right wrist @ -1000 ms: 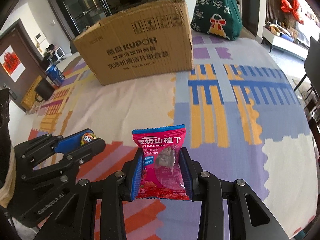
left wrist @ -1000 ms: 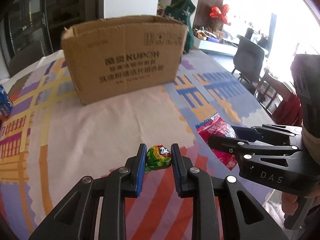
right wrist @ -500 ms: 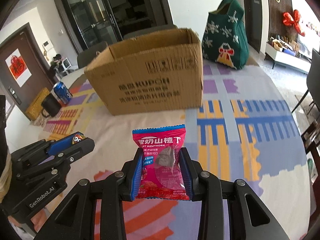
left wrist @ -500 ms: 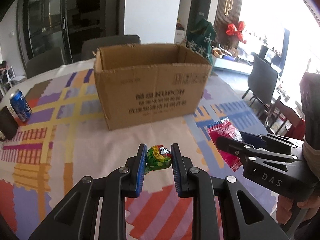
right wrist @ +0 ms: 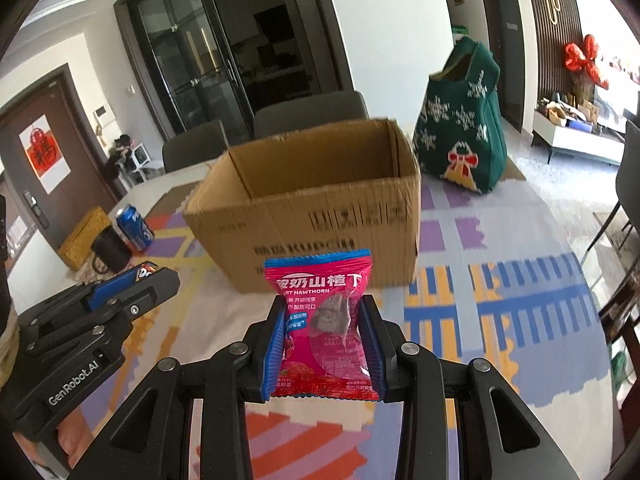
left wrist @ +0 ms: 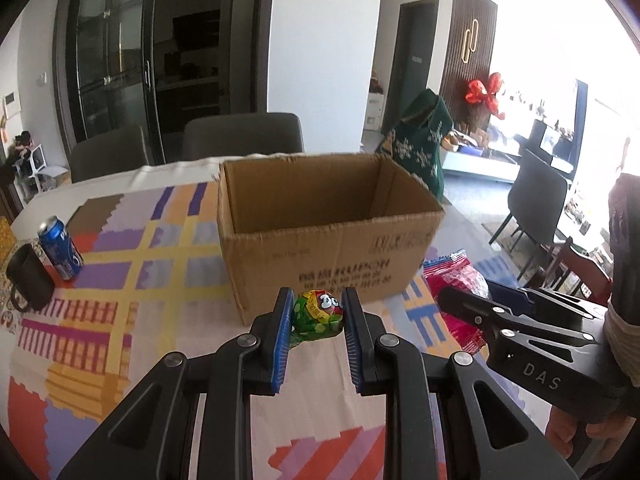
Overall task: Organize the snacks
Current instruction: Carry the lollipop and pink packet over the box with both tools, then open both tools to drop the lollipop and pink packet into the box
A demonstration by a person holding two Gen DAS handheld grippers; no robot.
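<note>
**Two snacks in hand, the box just ahead**

We carry one snack in each hand-held gripper, and both ride above the surface, short of the cardboard box [left wrist: 328,236]. The green wrapped candy [left wrist: 318,316] sits pinched between the blue pads of the left hand-held gripper [left wrist: 316,320], at their tips. The pink hawthorn packet [right wrist: 324,320] stands upright in the right hand-held gripper [right wrist: 324,340], clamped across its lower half with its top edge free above the pads.

We judge the step to be the carry toward the box, with the release not yet begun. The box stands open-topped straight ahead of both grippers, its near wall facing us and what shows of its inside looks bare. Next we need to lift each snack over that near wall, bring it above the opening, and only then part the pads. The two grippers travel side by side, so we should keep them apart at the rim.

Off to the left, beyond the left hand-held gripper, a blue can [left wrist: 60,248] and a dark mug [left wrist: 28,276] stand on the patterned cloth [left wrist: 120,280].
</note>
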